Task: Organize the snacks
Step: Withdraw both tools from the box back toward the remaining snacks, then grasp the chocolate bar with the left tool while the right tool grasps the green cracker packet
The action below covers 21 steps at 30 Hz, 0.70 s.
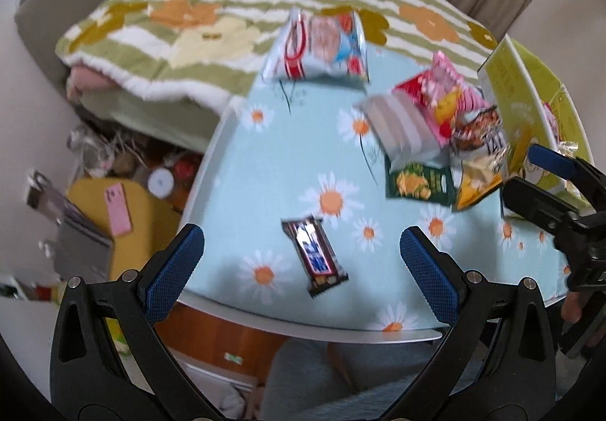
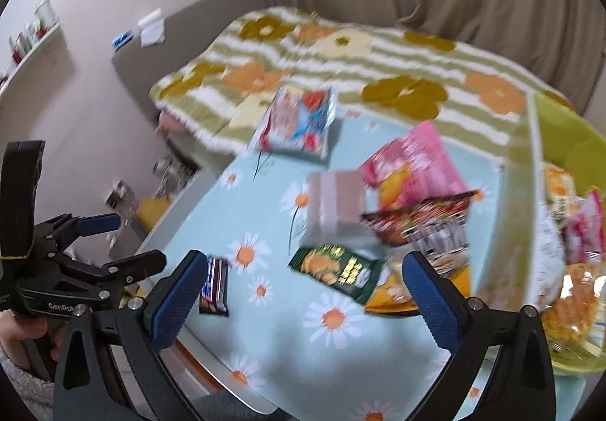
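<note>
A chocolate bar [image 1: 316,254] lies on the daisy-print table [image 1: 288,163], between the fingertips of my open, empty left gripper [image 1: 301,250]. Farther right lies a pile of snacks: a striped silver pack [image 1: 401,129], a pink bag [image 1: 447,91], a green pack [image 1: 420,184] and a yellow chip bag [image 1: 477,171]. A light-blue bag [image 1: 322,46] lies at the far edge. My right gripper [image 2: 303,281] is open and empty above the table, with the green pack [image 2: 335,267] between its fingertips and the chocolate bar [image 2: 216,284] beside its left finger.
A yellow-green box [image 2: 530,194] holding several snacks stands at the table's right. A floral blanket [image 1: 227,16] covers the bed behind the table. A yellow stool with a pink phone [image 1: 119,209] and floor clutter sit left of the table.
</note>
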Available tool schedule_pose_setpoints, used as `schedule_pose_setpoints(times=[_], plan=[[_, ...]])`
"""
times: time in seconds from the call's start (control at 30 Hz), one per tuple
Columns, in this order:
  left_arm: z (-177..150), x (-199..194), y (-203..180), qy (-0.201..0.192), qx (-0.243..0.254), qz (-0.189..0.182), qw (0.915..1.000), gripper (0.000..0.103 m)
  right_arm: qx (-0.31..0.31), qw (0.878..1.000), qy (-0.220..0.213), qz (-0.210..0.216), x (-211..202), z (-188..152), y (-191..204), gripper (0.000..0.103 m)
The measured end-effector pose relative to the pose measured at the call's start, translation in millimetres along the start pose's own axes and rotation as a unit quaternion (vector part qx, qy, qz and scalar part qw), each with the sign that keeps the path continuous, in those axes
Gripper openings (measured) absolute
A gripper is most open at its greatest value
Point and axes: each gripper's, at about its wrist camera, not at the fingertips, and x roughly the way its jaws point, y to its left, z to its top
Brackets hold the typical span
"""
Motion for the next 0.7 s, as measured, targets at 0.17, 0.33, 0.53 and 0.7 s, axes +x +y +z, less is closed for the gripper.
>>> schedule_pose_setpoints(times=[0.17, 0.33, 0.53, 0.7], plan=[[-17, 32, -7, 0.028, -0.018, -0.004, 0.9994, 0.091, -0.044, 0.997, 0.049, 0.036, 43, -8, -6, 0.09], [-22, 58, -8, 0.046, -0.055, -0.008, 0.9974, 0.074, -0.109, 0.989, 0.081, 0.057, 68, -10, -7, 0.085], [-23, 78, -9, 0.056, -0.08, -0.003, 0.9952, 0.056, -0.138, 0.982, 0.103, 0.07, 87, -11, -11, 0.085], [-25, 89, -12, 0.064, -0.086, 0.003, 0.9942, 0.048, -0.14, 0.981, 0.117, 0.073, 98, -8, -16, 0.085]])
